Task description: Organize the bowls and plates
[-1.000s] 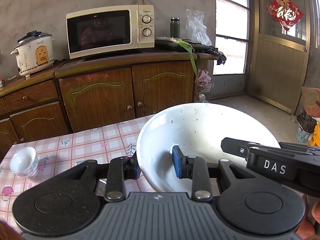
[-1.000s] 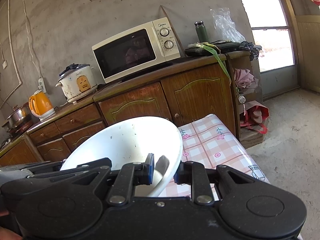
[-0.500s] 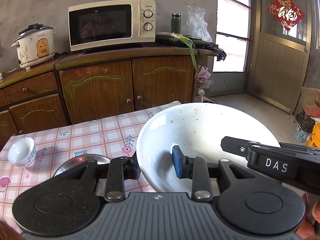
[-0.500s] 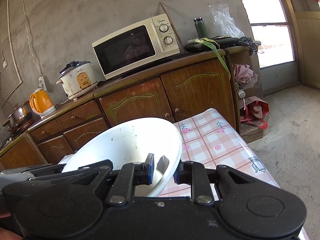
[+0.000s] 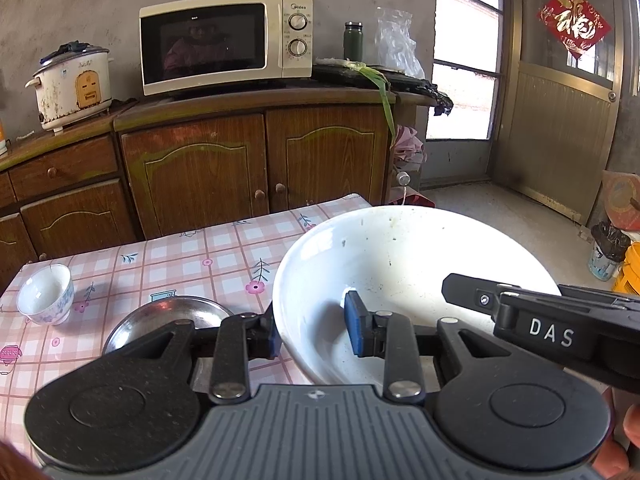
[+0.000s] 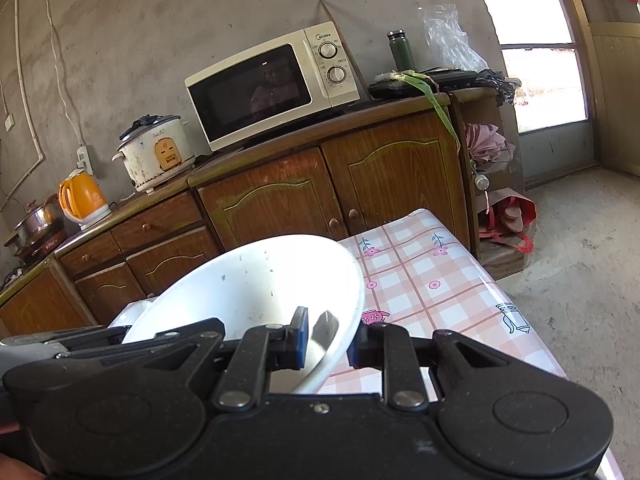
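Observation:
A large white bowl (image 5: 400, 264) with specks inside is held between both grippers over the right end of the pink checked table (image 5: 180, 256). My left gripper (image 5: 310, 334) is shut on its left rim, one blue pad inside the bowl and one outside. My right gripper (image 6: 330, 342) is shut on the opposite rim of the bowl (image 6: 256, 284); it also shows in the left wrist view as the black right gripper body (image 5: 540, 320) marked DAS. A steel plate (image 5: 172, 312) lies on the table left of the bowl. A small white cup-like bowl (image 5: 46, 294) stands at the table's left edge.
Wooden cabinets (image 5: 256, 160) run behind the table and carry a microwave (image 5: 224, 42), a rice cooker (image 5: 72, 84) and an orange kettle (image 6: 82, 198). Bare concrete floor (image 6: 580, 264) lies right of the table, with a door (image 5: 560, 92) beyond.
Both grippers keep their hold on the bowl. The left wrist view has shifted a little, and the steel plate has come into sight beside the left fingers.

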A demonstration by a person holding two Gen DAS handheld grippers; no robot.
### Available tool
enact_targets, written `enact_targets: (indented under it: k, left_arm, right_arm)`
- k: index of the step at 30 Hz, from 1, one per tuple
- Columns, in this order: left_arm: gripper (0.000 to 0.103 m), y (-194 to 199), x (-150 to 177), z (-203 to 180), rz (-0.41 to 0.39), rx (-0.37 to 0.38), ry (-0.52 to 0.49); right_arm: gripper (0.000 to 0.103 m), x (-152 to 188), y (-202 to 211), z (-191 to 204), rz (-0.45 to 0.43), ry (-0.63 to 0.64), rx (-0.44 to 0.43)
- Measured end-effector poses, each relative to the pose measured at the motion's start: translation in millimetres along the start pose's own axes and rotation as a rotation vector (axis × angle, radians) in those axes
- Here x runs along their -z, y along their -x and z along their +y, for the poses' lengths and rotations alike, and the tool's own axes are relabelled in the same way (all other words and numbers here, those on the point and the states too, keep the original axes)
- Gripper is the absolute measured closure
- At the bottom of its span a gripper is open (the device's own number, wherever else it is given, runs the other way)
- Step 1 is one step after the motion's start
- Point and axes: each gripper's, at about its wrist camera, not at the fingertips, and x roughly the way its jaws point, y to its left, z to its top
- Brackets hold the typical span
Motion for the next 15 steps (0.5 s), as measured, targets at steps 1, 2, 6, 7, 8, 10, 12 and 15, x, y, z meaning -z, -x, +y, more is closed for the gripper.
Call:
enact_targets:
  k: [1,2,6,7,8,10,12,15]
  left_arm:
    - [0.073,0.2,0.9,0.5,0.001,0.001,0.002]
    - [0.072,0.4,1.7,0.7,0.002,0.001,0.002]
    - [0.072,1.1,3.8,1.3,0.006,0.0,0.001]
    - [0.072,1.2,4.3,1.6,0.007,0.001,0.002]
    - [0.072,1.4,5.0,1.8,0.008,0.001,0.004]
    - [0.072,1.9,6.1,1.6,0.009,0.0,0.004]
    - [0.072,2.1,6.7,1.7,0.011,0.0,0.006]
    - [0.072,2.1,10.0,2.1,0.017,0.0,0.01]
  right_arm:
    - [0.078,1.3,0.4,0.1,0.001,0.0,0.0]
    - [0.078,1.3,0.5,1.4,0.002,0.001,0.002]
    - [0.078,2.3,-0.2,3.4,0.008,0.0,0.003]
    - [0.078,3.2,0.0,3.5,0.008,0.0,0.003]
    - [0.078,3.7,0.0,4.0,0.009,0.001,0.003]
    - [0.078,5.3,0.4,4.1,0.012,0.002,0.003]
    - [0.078,6.1,0.3,4.9,0.015,0.005,0.004]
    - [0.078,7.8,-0.3,5.2,0.022,0.003,0.004]
